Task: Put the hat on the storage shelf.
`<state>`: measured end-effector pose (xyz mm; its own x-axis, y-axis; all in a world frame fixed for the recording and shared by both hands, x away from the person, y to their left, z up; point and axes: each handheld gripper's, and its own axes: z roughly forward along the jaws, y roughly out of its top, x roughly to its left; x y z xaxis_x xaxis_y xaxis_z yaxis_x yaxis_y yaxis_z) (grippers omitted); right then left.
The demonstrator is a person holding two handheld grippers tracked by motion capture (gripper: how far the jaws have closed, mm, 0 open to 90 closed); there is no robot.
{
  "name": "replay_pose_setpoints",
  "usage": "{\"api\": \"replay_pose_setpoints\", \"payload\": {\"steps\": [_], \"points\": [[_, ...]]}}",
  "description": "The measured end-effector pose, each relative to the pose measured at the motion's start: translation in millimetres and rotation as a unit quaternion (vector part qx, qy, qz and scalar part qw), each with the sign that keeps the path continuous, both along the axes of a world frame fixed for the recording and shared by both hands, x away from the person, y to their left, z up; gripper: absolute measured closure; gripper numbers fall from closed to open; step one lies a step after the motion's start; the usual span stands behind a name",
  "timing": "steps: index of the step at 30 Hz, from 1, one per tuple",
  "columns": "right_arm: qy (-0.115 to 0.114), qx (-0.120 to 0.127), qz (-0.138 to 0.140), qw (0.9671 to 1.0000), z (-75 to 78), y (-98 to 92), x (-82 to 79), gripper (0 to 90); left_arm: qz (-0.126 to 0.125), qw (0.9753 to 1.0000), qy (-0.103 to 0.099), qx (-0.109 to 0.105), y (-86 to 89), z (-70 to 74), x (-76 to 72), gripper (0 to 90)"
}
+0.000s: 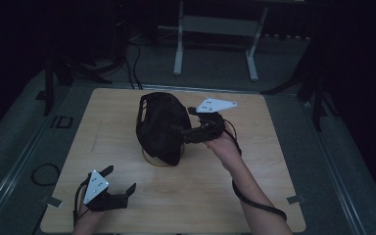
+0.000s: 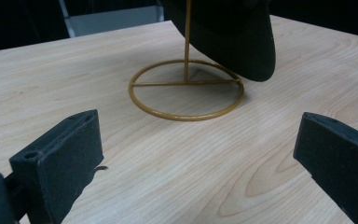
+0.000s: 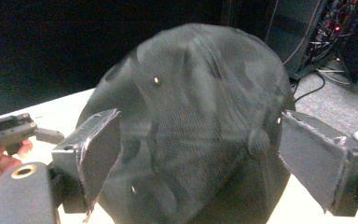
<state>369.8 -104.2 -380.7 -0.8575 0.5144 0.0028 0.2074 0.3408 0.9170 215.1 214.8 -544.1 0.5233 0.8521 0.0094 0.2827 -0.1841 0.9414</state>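
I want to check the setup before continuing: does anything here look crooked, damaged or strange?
The black cap hangs lopsided on the gold wire stand, its brim dipping toward the ring base rather than sitting level. The right gripper has its fingers spread beside the crown, not clamped. The left gripper waits open nearby. No damage is visible.
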Motion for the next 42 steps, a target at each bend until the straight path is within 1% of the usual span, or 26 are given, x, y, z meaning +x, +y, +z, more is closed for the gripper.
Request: {"api": "replay_pose_setpoints", "payload": {"steps": [2,3,4,6,8,15,19,23,30,34,36,37,42], "points": [[-0.002,0.001,0.000,1.0000,-1.4,-2.4,-0.9,13.3,-0.001,1.0000,0.000,-0.001,0.3,-0.7,-0.4,1.8],[-0.004,-0.006,0.001,1.0000,-4.1,-7.0,-2.6,13.3,0.000,1.0000,-0.002,0.002,0.4,-0.5,-1.0,1.8],[-0.004,-0.006,0.001,1.0000,-5.5,-9.2,-3.3,13.3,0.000,1.0000,-0.002,0.002,0.4,-0.5,-1.0,1.8],[-0.004,-0.009,0.000,1.0000,-6.8,-11.6,-3.6,13.4,0.000,1.0000,-0.002,0.000,0.0,-0.1,-1.7,1.8],[-0.003,-0.009,-0.001,1.0000,-11.0,-18.9,-5.9,13.4,0.000,1.0000,-0.003,-0.003,0.1,-0.1,-2.2,1.7],[-0.008,-0.018,0.007,0.9998,-23.8,-32.7,-17.7,13.4,-0.001,1.0000,-0.003,-0.001,-0.2,-0.9,-1.8,1.8],[-0.004,-0.025,0.012,0.9996,-33.6,-37.9,-23.9,13.5,-0.003,1.0000,-0.003,-0.001,-0.9,-1.4,-1.9,1.8],[0.002,-0.019,0.020,0.9996,-43.9,-42.9,-27.3,13.7,-0.004,1.0000,-0.003,-0.002,-1.7,-1.8,-1.9,1.8],[0.015,-0.019,0.018,0.9995,-64.6,-52.1,-31.3,13.9,-0.004,1.0000,-0.004,-0.001,-1.9,-2.0,-2.2,1.8],[0.023,-0.026,0.020,0.9992,-75.8,-58.7,-35.0,14.0,-0.005,1.0000,-0.003,-0.003,-1.9,-2.6,-1.9,1.7],[0.024,-0.027,0.022,0.9991,-78.5,-60.3,-36.2,13.9,-0.008,0.9999,-0.001,-0.006,-2.2,-3.1,-1.7,1.8],[0.026,-0.031,0.023,0.9989,-82.9,-63.0,-38.2,13.9,-0.009,0.9999,-0.001,-0.007,-2.3,-3.2,-1.7,1.7],[0.030,-0.030,0.030,0.9986,-97.0,-71.7,-44.9,13.9,-0.014,0.9999,-0.001,-0.005,-3.4,-3.3,-2.0,1.8]]}}
